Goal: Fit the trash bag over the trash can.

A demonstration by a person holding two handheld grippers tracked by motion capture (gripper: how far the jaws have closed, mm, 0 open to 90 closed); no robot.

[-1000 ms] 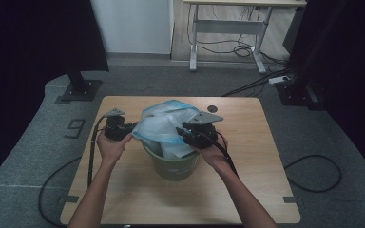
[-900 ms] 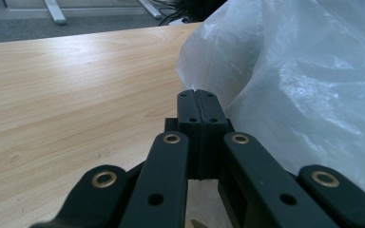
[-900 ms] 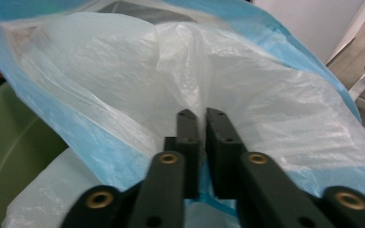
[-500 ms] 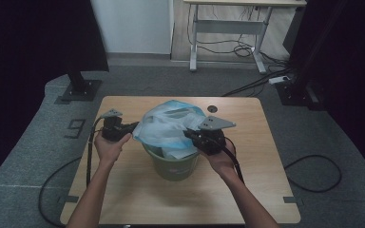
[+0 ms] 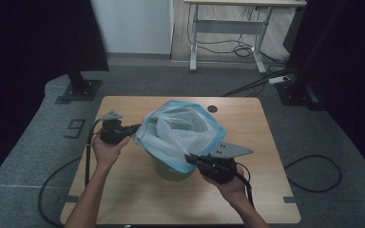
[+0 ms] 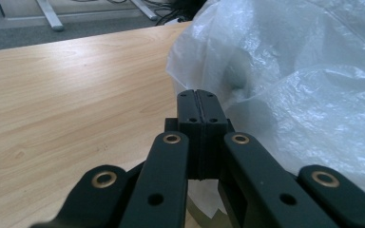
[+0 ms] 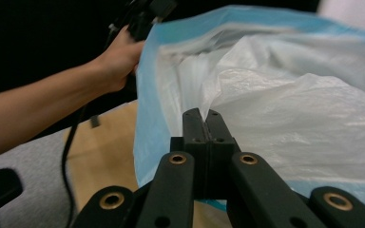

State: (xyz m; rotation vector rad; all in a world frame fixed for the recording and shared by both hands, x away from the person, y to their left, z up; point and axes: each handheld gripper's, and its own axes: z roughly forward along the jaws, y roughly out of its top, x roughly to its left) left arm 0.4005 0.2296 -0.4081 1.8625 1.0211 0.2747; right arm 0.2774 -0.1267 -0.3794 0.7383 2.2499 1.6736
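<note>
With both grippers' jaws clamped on the bag's (image 5: 180, 135) rim, left gripper (image 5: 134, 127) and right gripper (image 5: 190, 159) stretch it wide over the bin (image 5: 173, 172); next, I reckon, pull it down around the rim.

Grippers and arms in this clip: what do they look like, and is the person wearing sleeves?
Both the left gripper and right gripper are black, with flat paired jaws and brass-coloured pivot pins. Each carries a grey three-cornered plate on top and trails a black cable. Both forearms are bare, no sleeves visible.
</note>
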